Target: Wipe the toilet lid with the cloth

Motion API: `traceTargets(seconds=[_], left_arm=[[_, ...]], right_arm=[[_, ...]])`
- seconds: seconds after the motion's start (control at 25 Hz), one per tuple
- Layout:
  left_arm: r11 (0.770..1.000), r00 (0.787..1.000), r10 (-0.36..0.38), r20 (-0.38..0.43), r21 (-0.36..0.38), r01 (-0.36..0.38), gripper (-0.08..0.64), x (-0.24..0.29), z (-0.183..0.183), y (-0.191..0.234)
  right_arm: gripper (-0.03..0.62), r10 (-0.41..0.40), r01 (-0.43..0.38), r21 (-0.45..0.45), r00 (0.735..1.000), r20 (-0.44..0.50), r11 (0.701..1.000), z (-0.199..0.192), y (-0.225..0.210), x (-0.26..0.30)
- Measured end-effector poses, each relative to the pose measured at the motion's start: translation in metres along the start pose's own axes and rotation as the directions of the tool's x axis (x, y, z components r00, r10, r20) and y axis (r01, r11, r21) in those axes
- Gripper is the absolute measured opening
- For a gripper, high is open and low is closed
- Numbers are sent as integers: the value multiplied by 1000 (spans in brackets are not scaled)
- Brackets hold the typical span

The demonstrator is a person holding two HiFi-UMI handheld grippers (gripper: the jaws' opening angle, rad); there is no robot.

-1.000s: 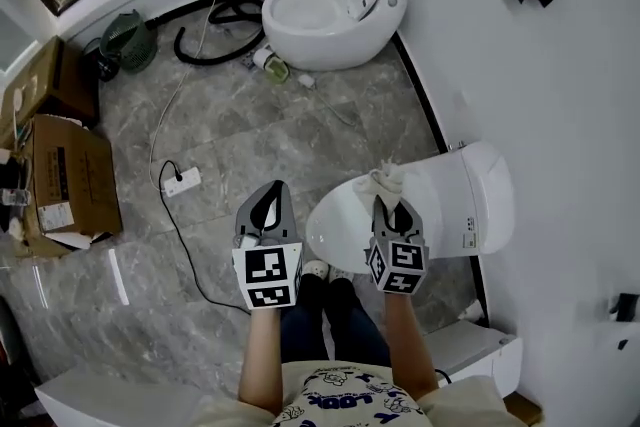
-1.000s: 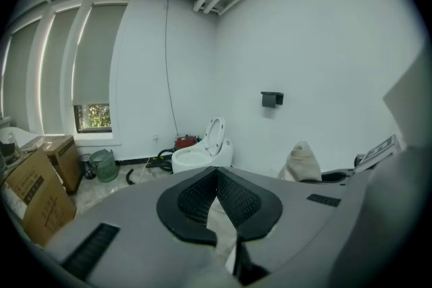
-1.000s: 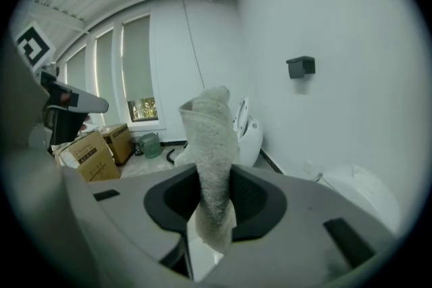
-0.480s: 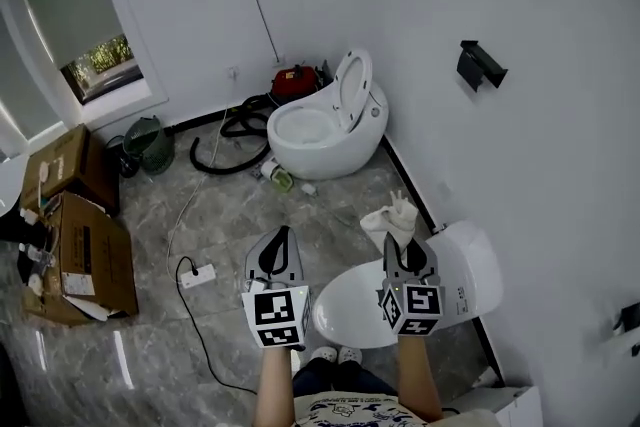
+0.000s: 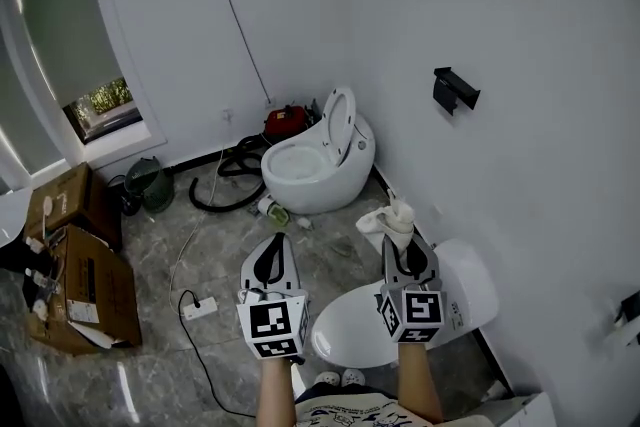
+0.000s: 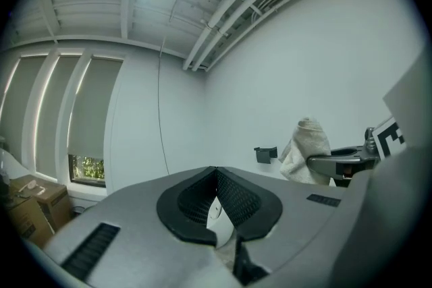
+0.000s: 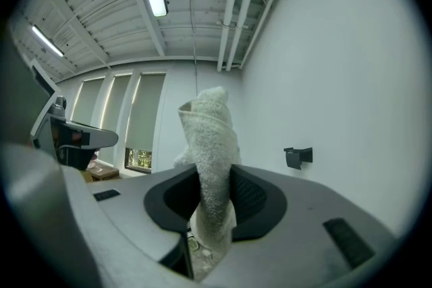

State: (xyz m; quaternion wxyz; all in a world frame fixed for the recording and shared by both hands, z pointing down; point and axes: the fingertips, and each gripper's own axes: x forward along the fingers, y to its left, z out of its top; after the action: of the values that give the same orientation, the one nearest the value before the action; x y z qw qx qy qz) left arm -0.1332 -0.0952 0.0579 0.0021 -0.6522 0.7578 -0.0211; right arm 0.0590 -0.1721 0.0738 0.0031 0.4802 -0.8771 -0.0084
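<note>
The right gripper (image 5: 402, 245) is clamped on the white cloth (image 5: 390, 218), which stands up past its jaws, raised clear of the closed toilet lid (image 5: 350, 335) below. The left gripper (image 5: 271, 250) hovers just beside it, its jaws pressed together on nothing.

Both grippers side by side, pointing forward
Left gripper (image 5: 273, 243): jaws closed tip to tip, nothing between them. Right gripper (image 5: 404, 245): jaws clamped on the cloth (image 5: 392, 217). Forearms (image 5: 270, 387) extended, roughly parallel
</note>
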Motion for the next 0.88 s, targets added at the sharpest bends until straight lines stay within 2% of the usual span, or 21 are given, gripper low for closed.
traceTargets(seconds=[0.52, 0.88], left_arm=[[1000, 1000, -14, 18, 12, 13, 3, -8, 9, -23], [1000, 1000, -19, 17, 5, 19, 3, -12, 4, -22]], right_arm=[[97, -19, 19, 13, 1000, 13, 1000, 6, -19, -19], [97, -28, 28, 15, 1000, 11, 999, 5, -20, -23]])
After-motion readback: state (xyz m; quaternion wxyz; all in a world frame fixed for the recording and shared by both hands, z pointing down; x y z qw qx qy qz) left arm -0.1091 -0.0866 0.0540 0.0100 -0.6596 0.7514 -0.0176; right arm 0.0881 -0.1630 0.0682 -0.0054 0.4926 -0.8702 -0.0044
